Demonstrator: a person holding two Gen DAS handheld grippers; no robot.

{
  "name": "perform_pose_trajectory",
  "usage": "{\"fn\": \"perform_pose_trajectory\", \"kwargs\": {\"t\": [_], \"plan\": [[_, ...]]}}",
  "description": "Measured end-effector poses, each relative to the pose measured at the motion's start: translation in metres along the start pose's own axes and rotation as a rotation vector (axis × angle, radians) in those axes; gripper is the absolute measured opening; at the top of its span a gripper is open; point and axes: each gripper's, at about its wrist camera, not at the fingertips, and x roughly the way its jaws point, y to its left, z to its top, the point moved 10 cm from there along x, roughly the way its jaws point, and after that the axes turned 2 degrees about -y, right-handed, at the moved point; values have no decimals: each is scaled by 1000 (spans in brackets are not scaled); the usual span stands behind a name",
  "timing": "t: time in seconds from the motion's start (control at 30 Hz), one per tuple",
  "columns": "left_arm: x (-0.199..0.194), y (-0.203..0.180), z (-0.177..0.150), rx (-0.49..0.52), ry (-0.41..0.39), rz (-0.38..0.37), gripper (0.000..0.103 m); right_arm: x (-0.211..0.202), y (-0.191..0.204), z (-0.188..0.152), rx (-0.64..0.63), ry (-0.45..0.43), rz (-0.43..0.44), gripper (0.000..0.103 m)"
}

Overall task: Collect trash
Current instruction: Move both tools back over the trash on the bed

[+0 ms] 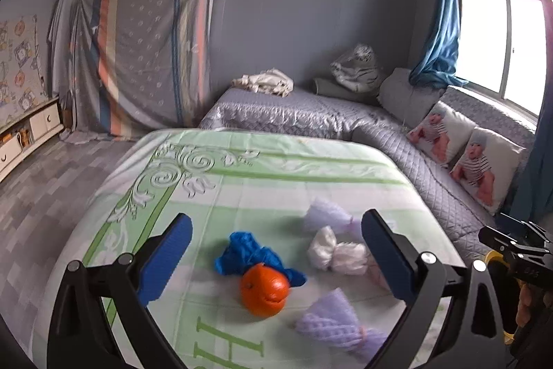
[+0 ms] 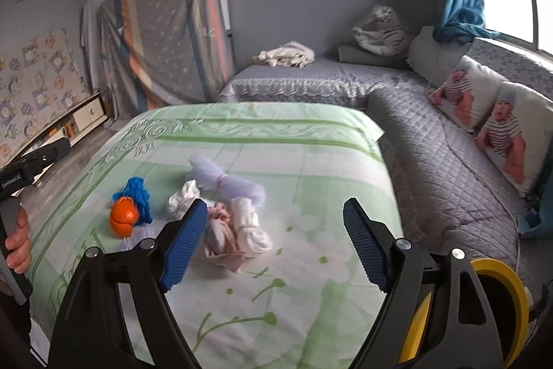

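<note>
Nothing is looking collected yet: on the bed (image 1: 311,168), going left to right in the left wrist view, a blue bag (image 1: 249,253) is lying against an orange peel (image 1: 264,289), then a white bundle (image 1: 337,253) and two pale purple net bundles (image 1: 326,213) (image 1: 337,322), all still loose on the green sheet. The left hand-held gripper (image 1: 276,258) is hovering with its jaws apart and empty, framing the peel and blue bag just ahead. The right hand-held gripper (image 2: 273,244) is likewise standing wide and empty, with a pink wrapper (image 2: 224,242) and white bundle (image 2: 250,227) lying beside its left finger (image 2: 185,244).
</note>
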Motion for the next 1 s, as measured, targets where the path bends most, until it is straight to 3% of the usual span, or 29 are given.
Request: {"fn": "perform_pose_trajectory", "kwargs": {"t": [0.37, 0.73, 1.0], "plan": [[32, 27, -37, -63, 111, 8, 95, 39, 21, -26, -39, 95, 63, 81], [58, 26, -80, -81, 236, -27, 95, 64, 31, -45, -69, 165, 110, 82], [74, 21, -91, -71, 273, -38, 94, 78, 35, -50, -79, 190, 127, 82]]}}
